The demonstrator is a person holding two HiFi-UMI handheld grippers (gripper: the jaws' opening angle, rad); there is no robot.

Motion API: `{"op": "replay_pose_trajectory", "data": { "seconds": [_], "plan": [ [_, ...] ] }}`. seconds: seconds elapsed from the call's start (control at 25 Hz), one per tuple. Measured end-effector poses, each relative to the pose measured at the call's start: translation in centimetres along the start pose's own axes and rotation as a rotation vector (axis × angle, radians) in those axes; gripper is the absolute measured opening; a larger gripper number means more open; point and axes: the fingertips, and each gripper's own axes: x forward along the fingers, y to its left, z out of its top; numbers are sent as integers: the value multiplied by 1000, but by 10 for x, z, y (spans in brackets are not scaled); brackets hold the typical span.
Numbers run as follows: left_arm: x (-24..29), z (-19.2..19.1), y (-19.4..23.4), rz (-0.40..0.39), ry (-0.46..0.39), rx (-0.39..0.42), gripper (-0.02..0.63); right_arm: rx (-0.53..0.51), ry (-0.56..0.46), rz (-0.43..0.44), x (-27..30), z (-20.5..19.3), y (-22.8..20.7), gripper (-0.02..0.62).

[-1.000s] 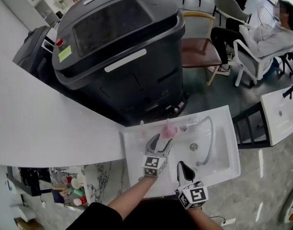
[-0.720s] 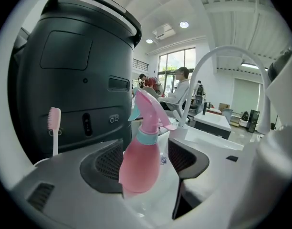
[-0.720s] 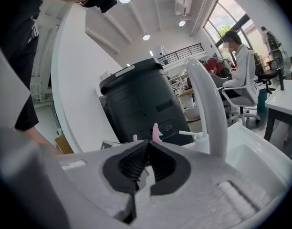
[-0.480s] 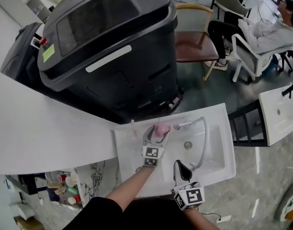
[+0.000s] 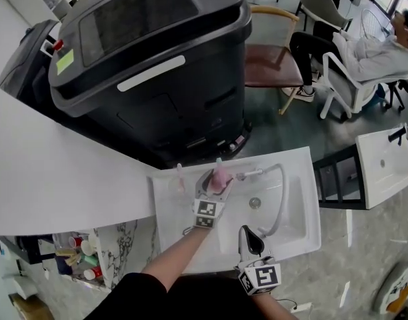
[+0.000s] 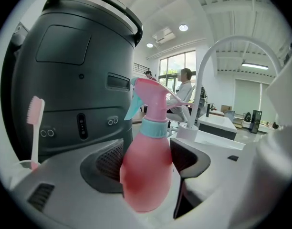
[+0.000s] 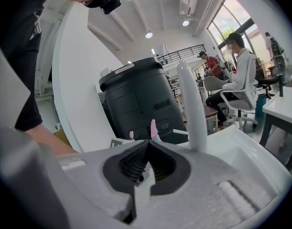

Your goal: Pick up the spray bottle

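A pink spray bottle (image 5: pixel 221 175) with a light blue collar and trigger stands on the back rim of a white sink (image 5: pixel 299 227), left of the faucet (image 5: pixel 281 193). My left gripper (image 5: pixel 216 184) reaches around it with its jaws opening. In the left gripper view the bottle (image 6: pixel 147 175) fills the gap between the two dark pads (image 6: pixel 106 162), which flank it without visibly squeezing it. My right gripper (image 5: pixel 248 236) hovers over the sink's near rim, and in its own view my right gripper (image 7: pixel 148 151) is shut with nothing in it.
A pink toothbrush (image 5: pixel 178 175) stands left of the bottle. A large black machine (image 5: pixel 151 65) rises just behind the sink. A curved white counter (image 5: pixel 51 179) lies to the left. A chair (image 5: pixel 274 65), a seated person (image 5: pixel 371 52) and a second sink (image 5: pixel 384 162) are farther off.
My left gripper has moved forward and down until the bottle sits between its jaws, which stand wider than before. The right gripper has barely shifted.
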Motion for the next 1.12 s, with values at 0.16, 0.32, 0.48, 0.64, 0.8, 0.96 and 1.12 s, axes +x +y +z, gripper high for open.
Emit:
{"op": "replay_pose_trajectory", "data": {
  "seconds": [0.16,0.32,0.48,0.64,0.8,0.96,1.12],
  "plan": [
    [-21,12,-1,5,-41,4,314,-4,-12,-20,-5,0,-2,-2],
    [-58,28,-6,0,-79,-6,314,-13,-29,-54,-16,2,3,-2],
    [-104,44,-18,-14,-154,2,314,-34,-60,-79,-33,6,16,-2],
    [-161,66,-33,-40,-231,-11,314,-59,-87,-107,-51,10,34,-2],
    [-226,79,-37,-40,-244,-48,314,-91,-123,-133,-70,14,55,-2],
    [-291,98,-33,-25,-287,-100,314,-128,-140,-149,-83,16,76,-2],
    [-351,107,-27,18,-309,-48,314,-163,-153,-137,-92,16,107,-2]
  ]
}}
